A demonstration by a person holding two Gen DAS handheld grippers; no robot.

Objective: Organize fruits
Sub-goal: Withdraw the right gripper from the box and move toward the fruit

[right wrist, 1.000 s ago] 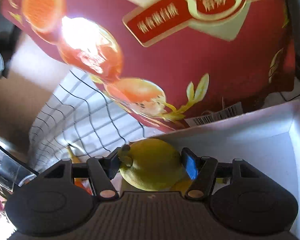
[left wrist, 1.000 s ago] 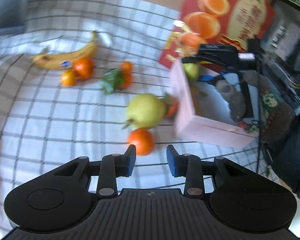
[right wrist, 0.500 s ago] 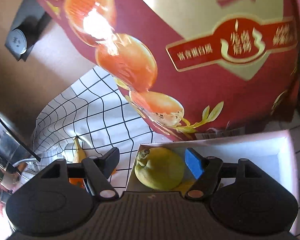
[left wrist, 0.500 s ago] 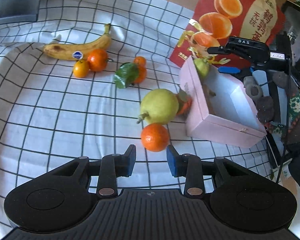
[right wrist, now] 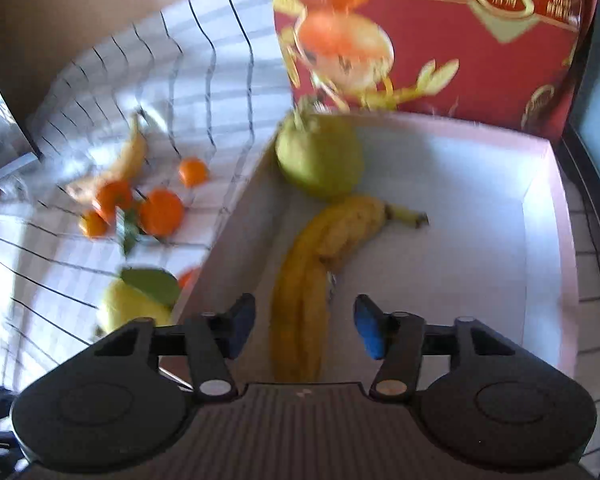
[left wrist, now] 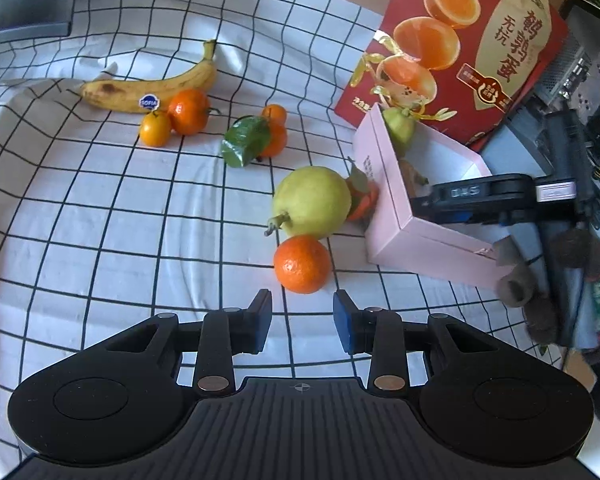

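Jaws of the left gripper (left wrist: 302, 321) gape just short of an orange (left wrist: 302, 263).

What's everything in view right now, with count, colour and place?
pink box: one, pink outside, white inside, right of the loose fruit
pear in box: one, green, far corner
bananas in box: yellow, along the left wall; count unclear
pear on cloth: one, yellow-green, beside the box
nearest orange: one, orange, ahead of the left gripper
other oranges: five, around the banana, leaf and pear
banana on cloth: one, yellow, stickered, far left
leaf: one, green
carton: one, red, behind the box
tablecloth: white, black grid
left gripper: open, empty
right gripper: open, over the box
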